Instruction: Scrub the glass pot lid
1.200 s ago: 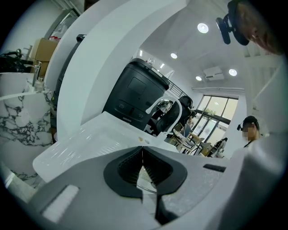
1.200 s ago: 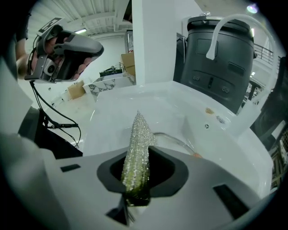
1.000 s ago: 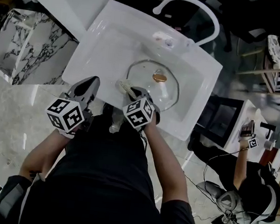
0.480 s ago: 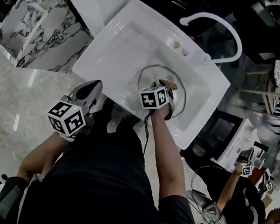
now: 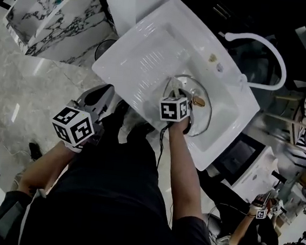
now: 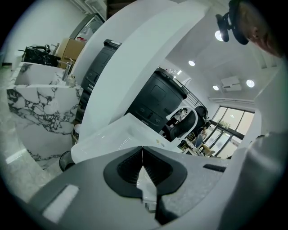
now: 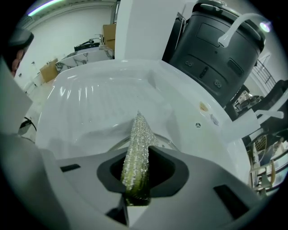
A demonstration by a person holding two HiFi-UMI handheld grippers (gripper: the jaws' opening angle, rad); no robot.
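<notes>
Right tongs [image 7: 137, 155] clamped on the scouring pad [image 7: 138, 130], gripped edge-on so its tip sticks out past them and can reach glass. We've got it over the glass pot lid [image 5: 203, 118], which lies knob [image 5: 199, 101] up in the sink [image 5: 151, 37], on the faucet [image 5: 269, 47] side; contact not clear. Left tongs [image 6: 143, 157] closed on nothing, held off the sink's near rim, likely to clear the scrub path. Lid's unbraced, so we reckon it may skate
</notes>
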